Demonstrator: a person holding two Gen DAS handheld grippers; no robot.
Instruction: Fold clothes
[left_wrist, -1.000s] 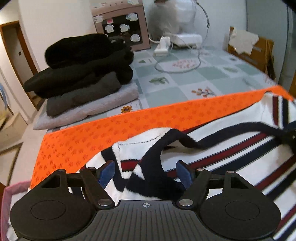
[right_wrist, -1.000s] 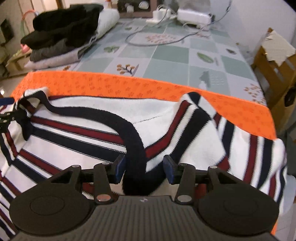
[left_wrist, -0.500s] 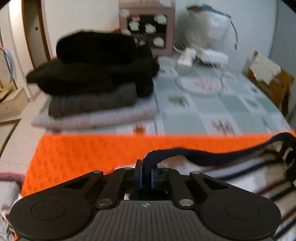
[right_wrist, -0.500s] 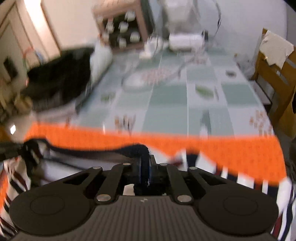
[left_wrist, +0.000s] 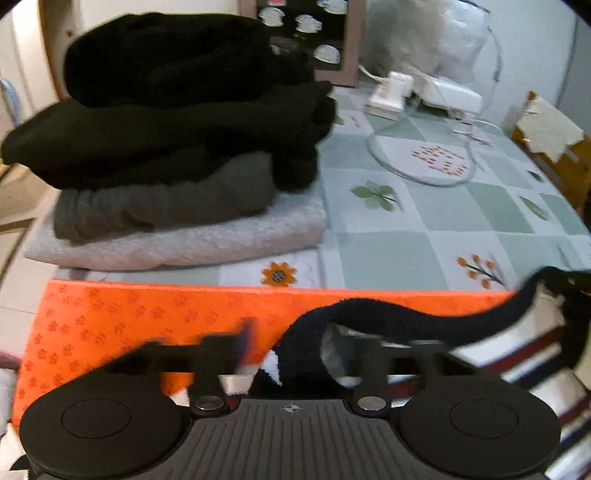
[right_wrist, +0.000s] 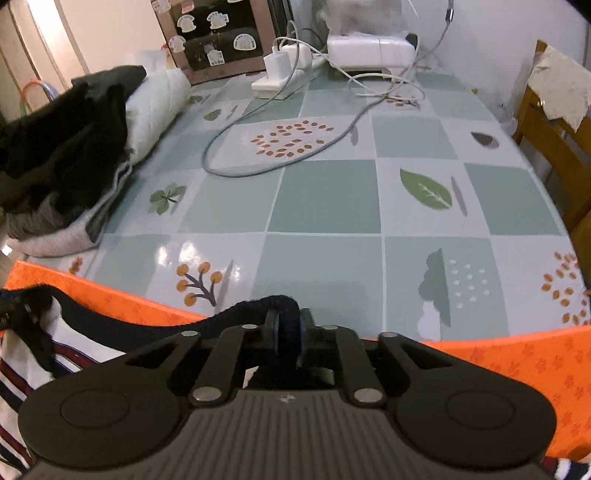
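Over an orange patterned mat (left_wrist: 122, 314), the left gripper (left_wrist: 303, 343) spreads wide, its jaws opening off a striped knit sweater's dark navy collar band (left_wrist: 406, 321); the right gripper (right_wrist: 288, 328), jaws opening, pinches the band.

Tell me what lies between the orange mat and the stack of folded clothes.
Only a bare strip of the checked tablecloth, seen in the left wrist view, separates the orange mat from the folded stack.
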